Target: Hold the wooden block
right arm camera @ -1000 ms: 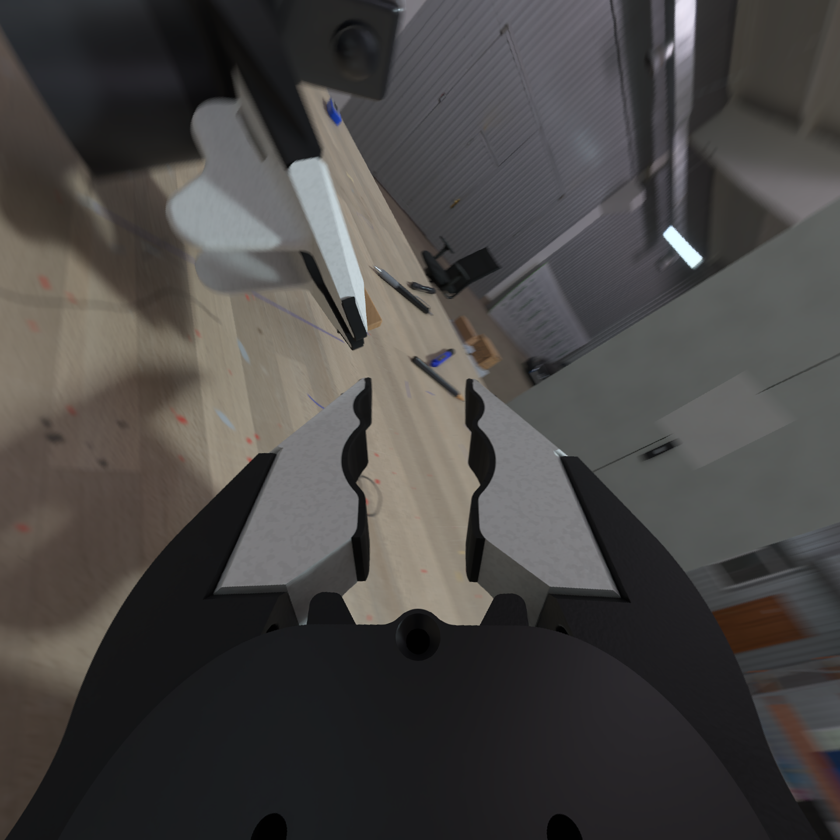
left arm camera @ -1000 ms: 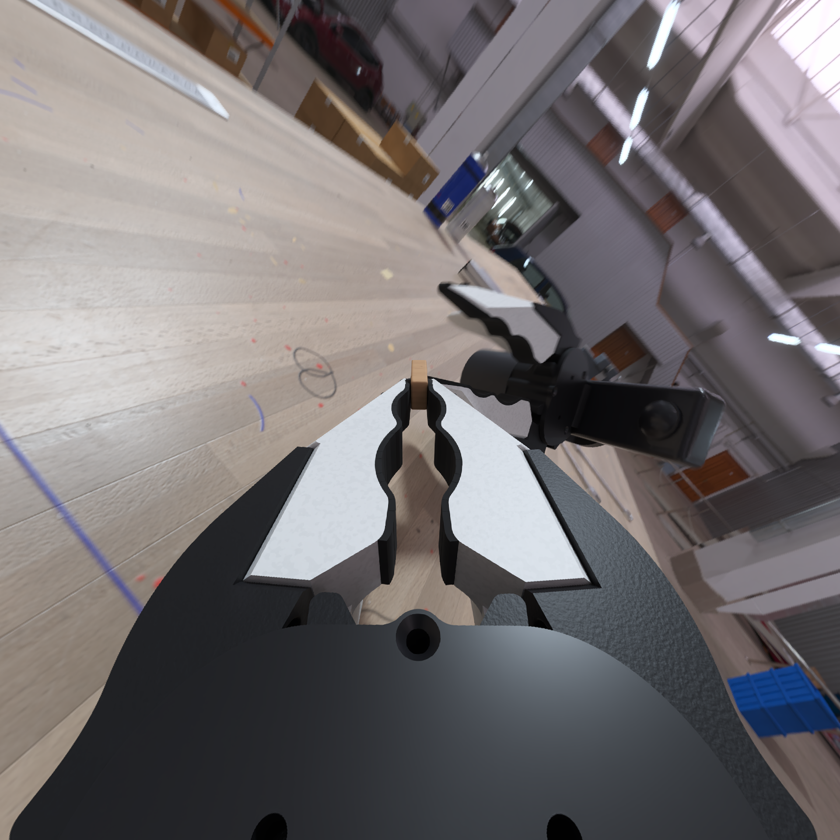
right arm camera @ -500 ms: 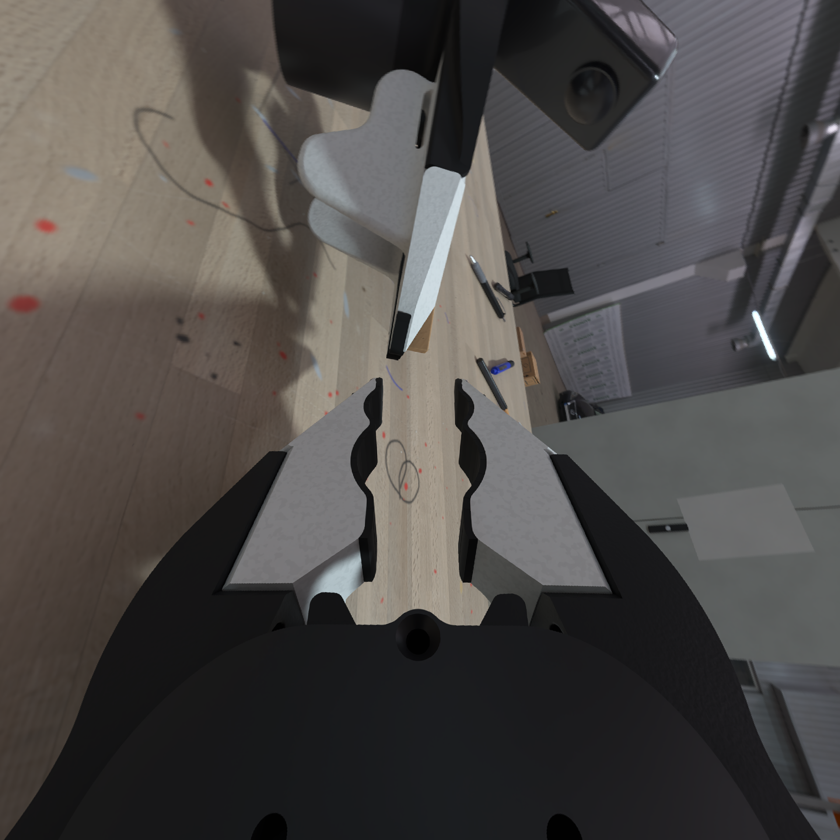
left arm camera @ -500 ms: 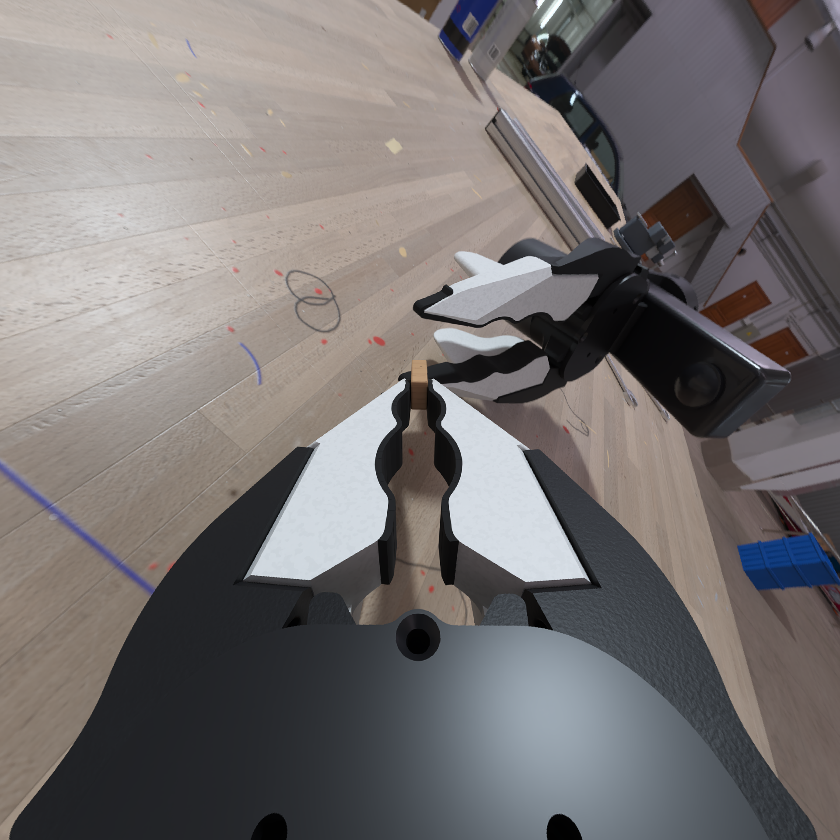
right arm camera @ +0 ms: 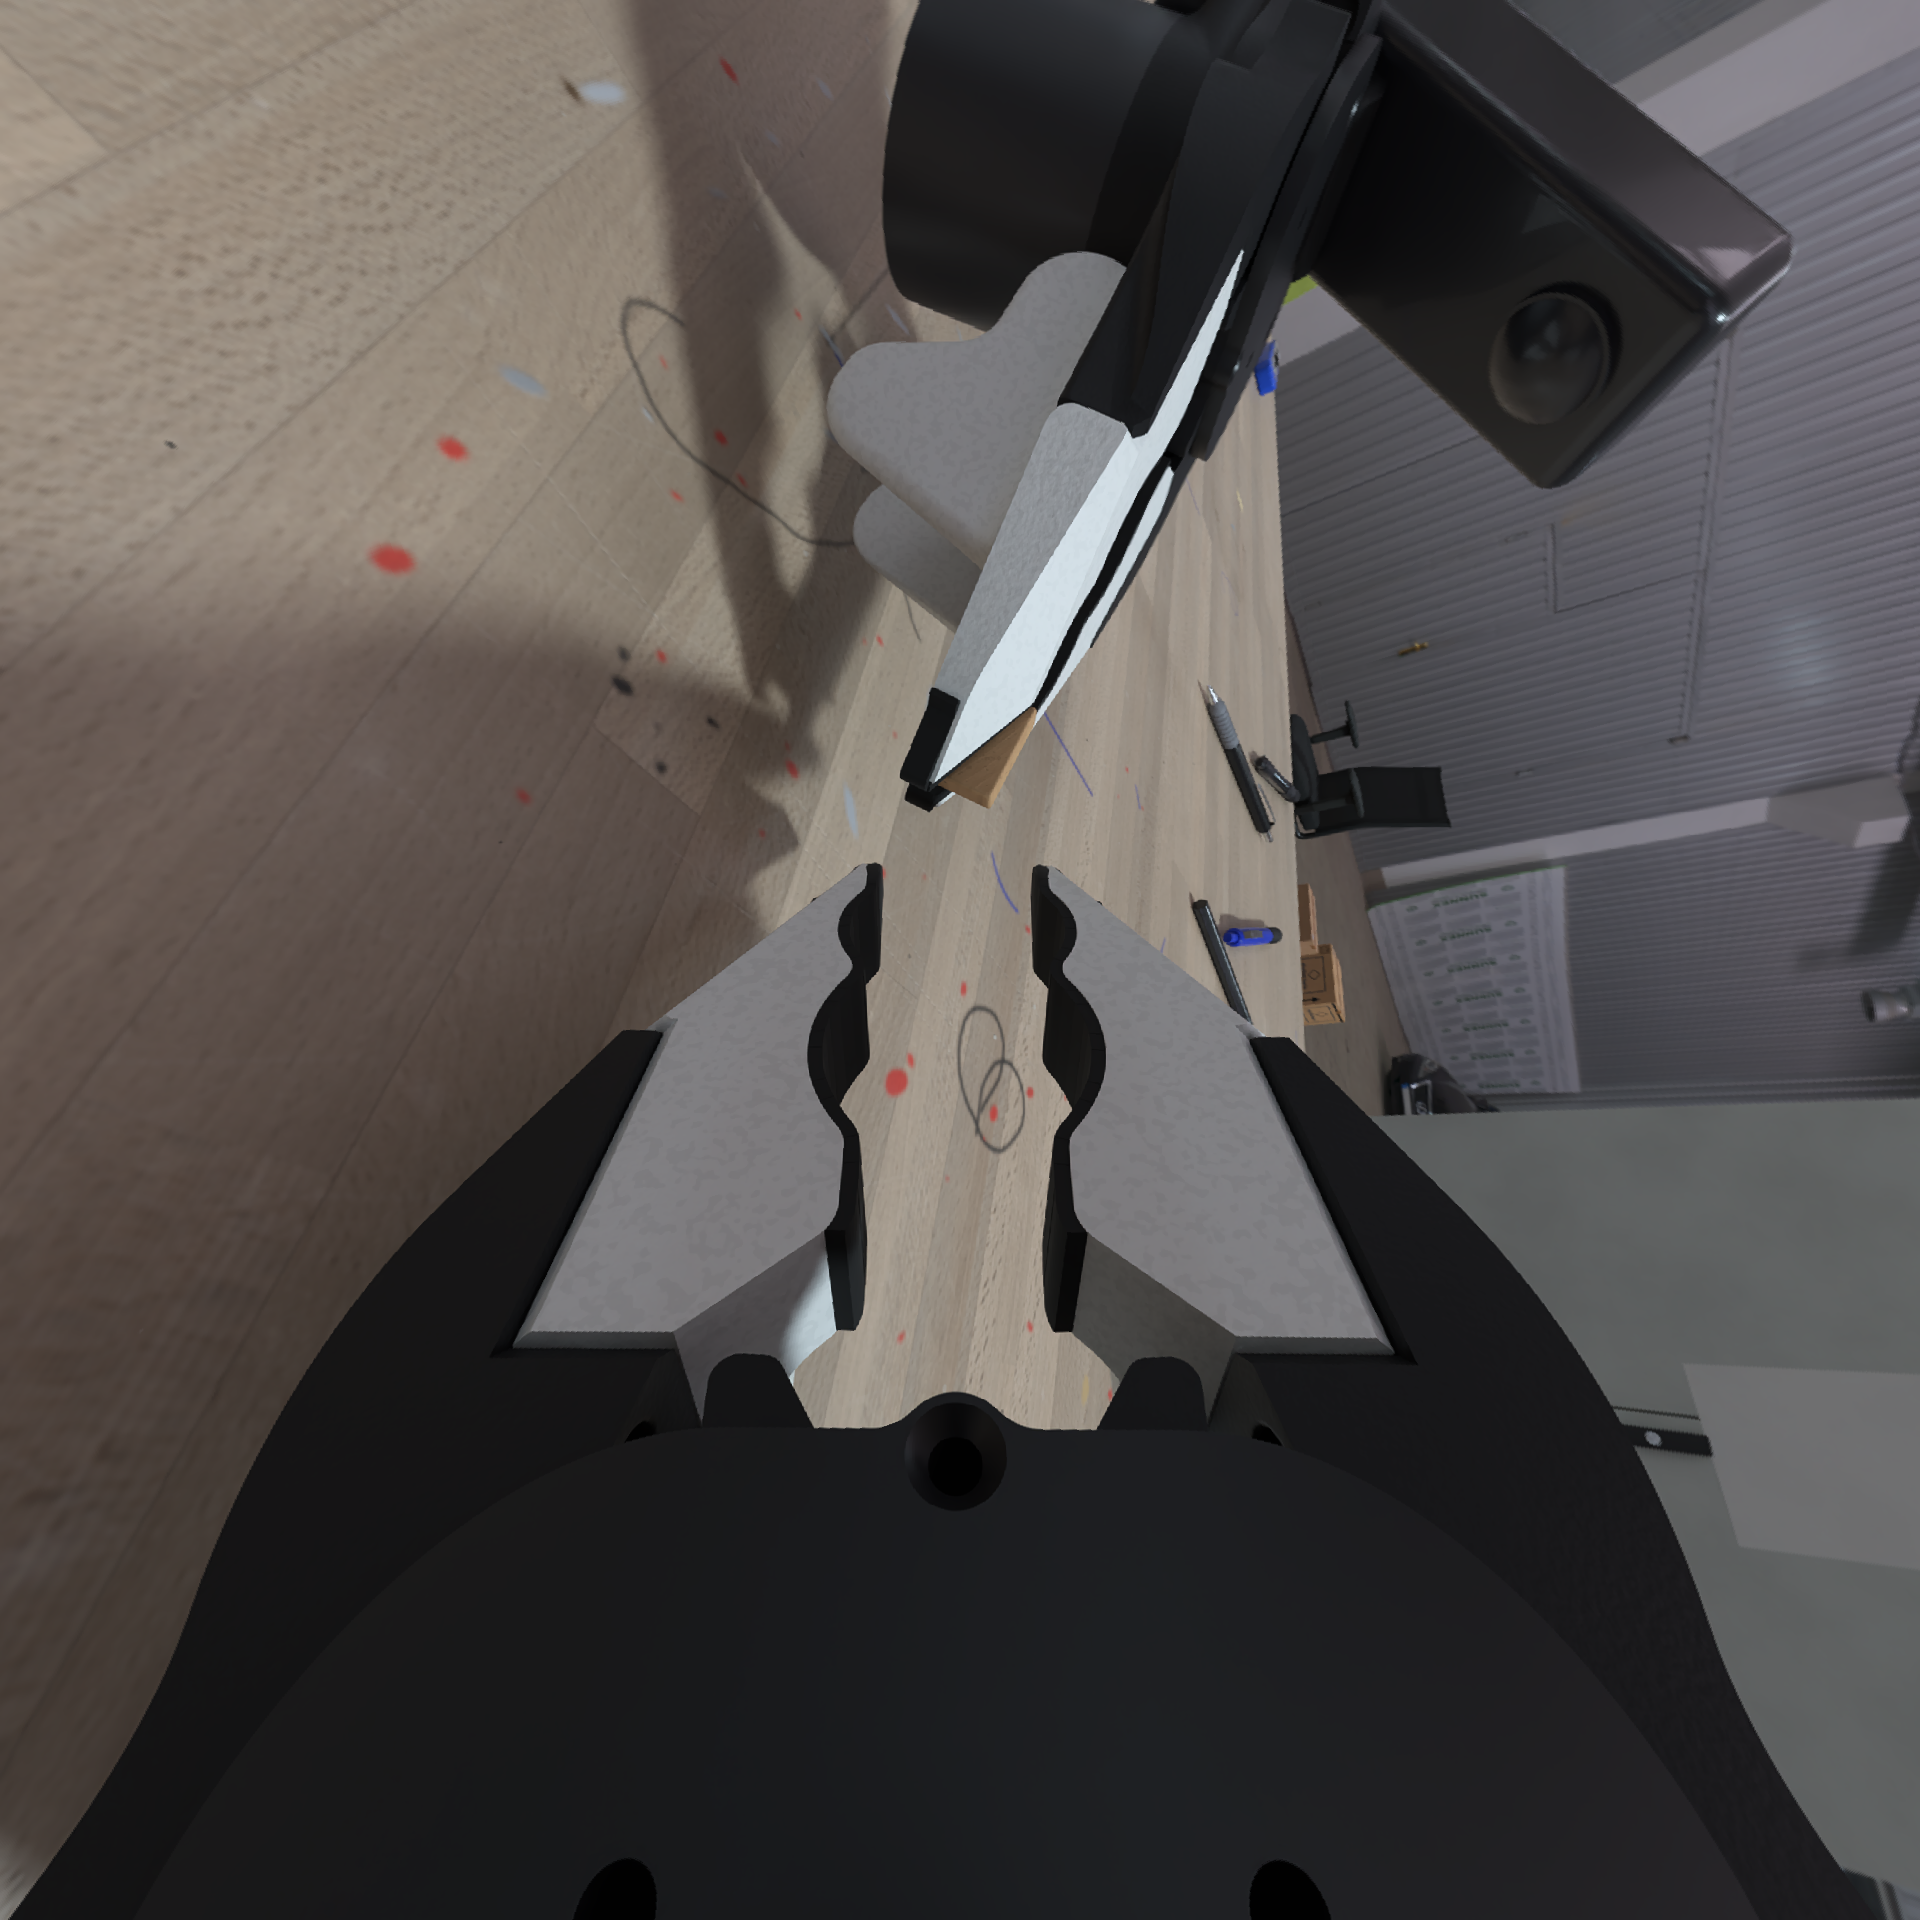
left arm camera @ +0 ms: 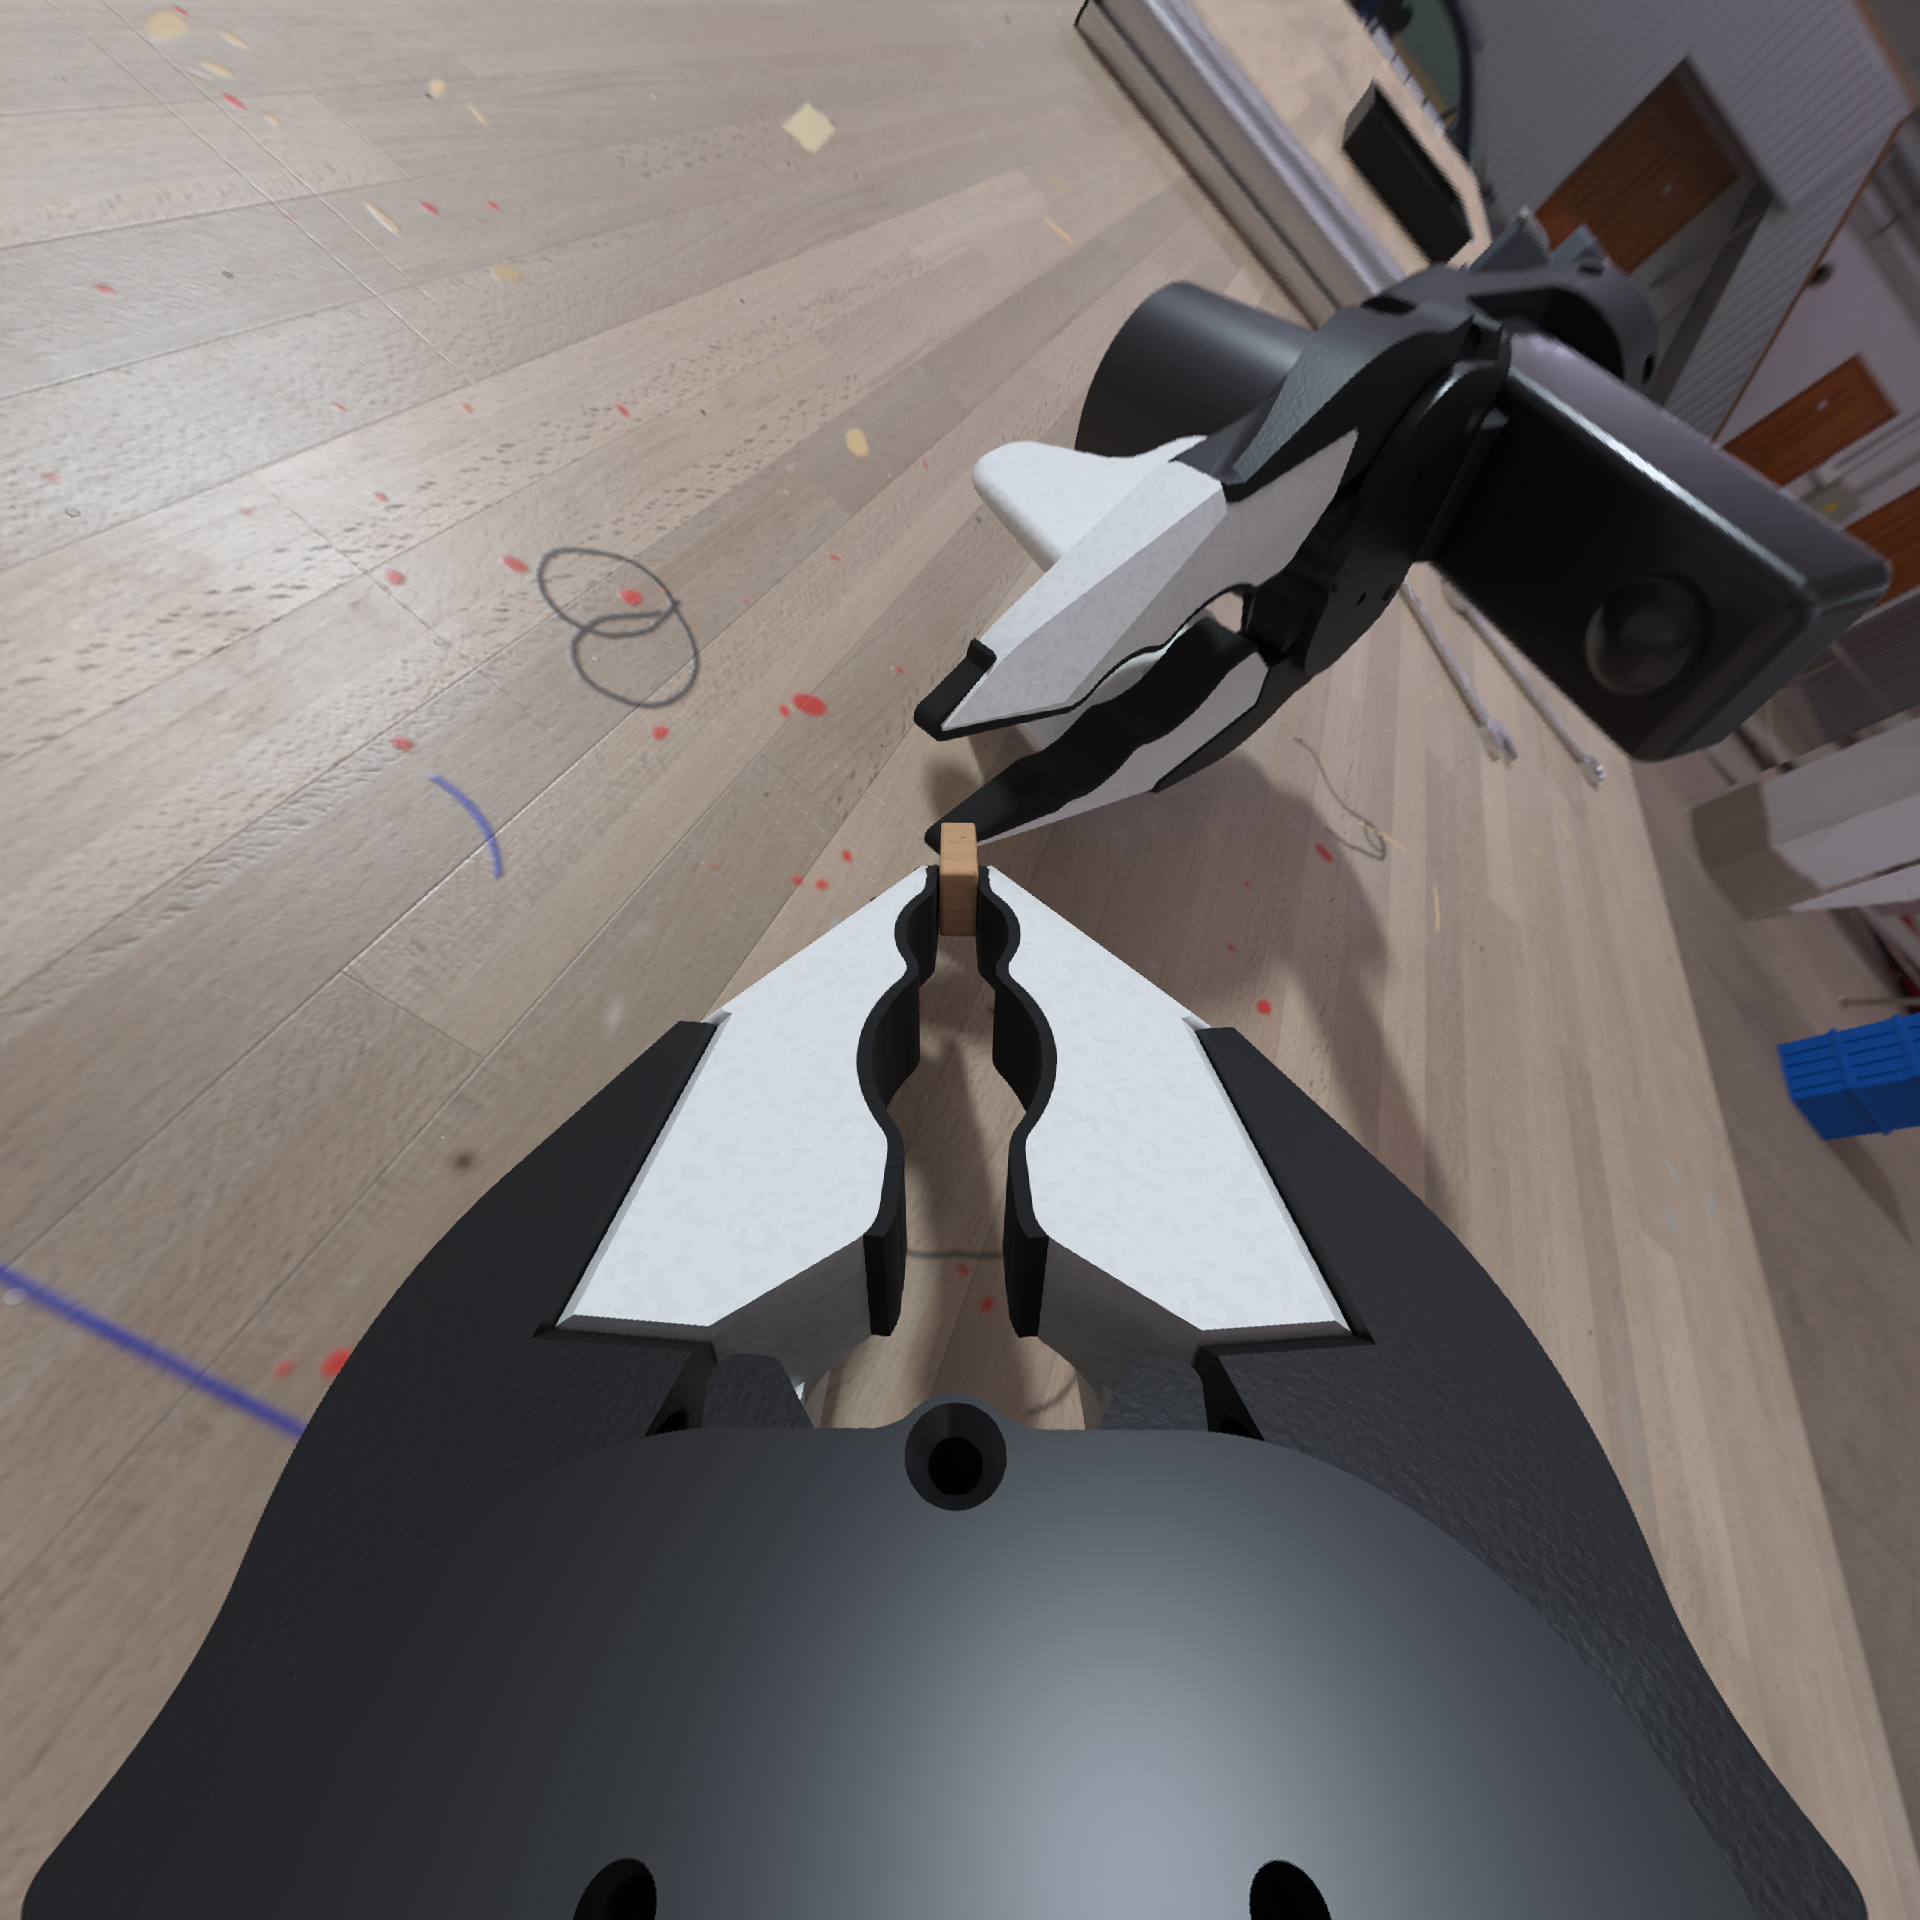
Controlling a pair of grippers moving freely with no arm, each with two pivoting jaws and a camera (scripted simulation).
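Note:
My left gripper point(left arm camera: 957, 883) is shut on a small light wooden block point(left arm camera: 958, 878), pinched at its fingertips above the wooden table point(left arm camera: 312, 416). My right gripper shows in the left wrist view point(left arm camera: 940, 774), open, coming from the upper right, its lower fingertip close to the block's top. In the right wrist view my right gripper point(right arm camera: 957, 883) is open and empty. The left gripper point(right arm camera: 940, 774) hangs just ahead of it, holding the block point(right arm camera: 995, 767), which sits slightly beyond and above my right fingertips.
The table bears red specks, a drawn double ring point(left arm camera: 618, 629) and blue pen strokes point(left arm camera: 473, 821). Pens point(right arm camera: 1236, 753) and small cardboard boxes point(right arm camera: 1317, 961) lie at the table's far end. A blue crate point(left arm camera: 1844, 1075) stands off the table at right.
The right gripper has swung closer to the block, its fingertips now nearly at it. The left gripper keeps its hold on the block and has tilted further down toward the table.

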